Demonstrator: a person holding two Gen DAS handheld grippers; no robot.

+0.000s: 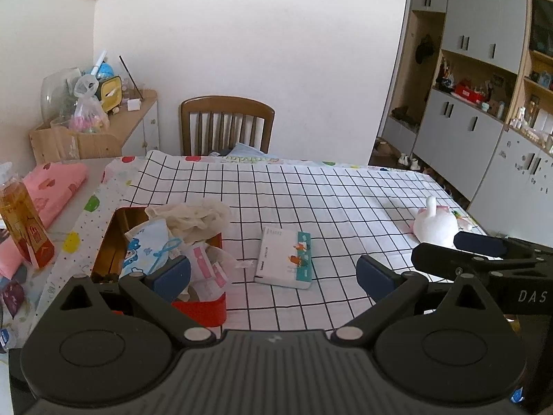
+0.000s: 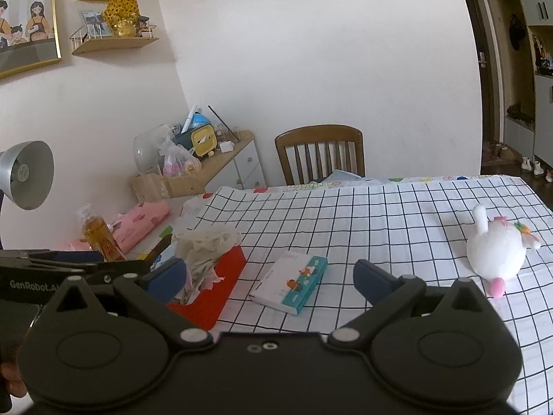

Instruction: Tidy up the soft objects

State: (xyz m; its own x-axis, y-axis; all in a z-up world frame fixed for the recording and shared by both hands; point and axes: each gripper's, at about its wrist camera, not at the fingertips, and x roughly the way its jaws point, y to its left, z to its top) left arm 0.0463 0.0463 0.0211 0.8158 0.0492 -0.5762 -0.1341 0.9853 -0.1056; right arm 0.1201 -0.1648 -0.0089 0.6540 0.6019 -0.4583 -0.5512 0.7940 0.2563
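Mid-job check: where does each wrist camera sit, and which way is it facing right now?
Left wrist: on the left gripper, open, facing across the checked table toward the chair; the right gripper shows at its right edge.
Right wrist: on the right gripper, open, same heading; the left gripper shows at its left edge.
Shared: red box, tissue pack, plush bunny.

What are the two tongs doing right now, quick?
Left tongs: open, holding nothing, above the checked tablecloth near the red box.
Right tongs: open, holding nothing, aimed toward the tissue pack.
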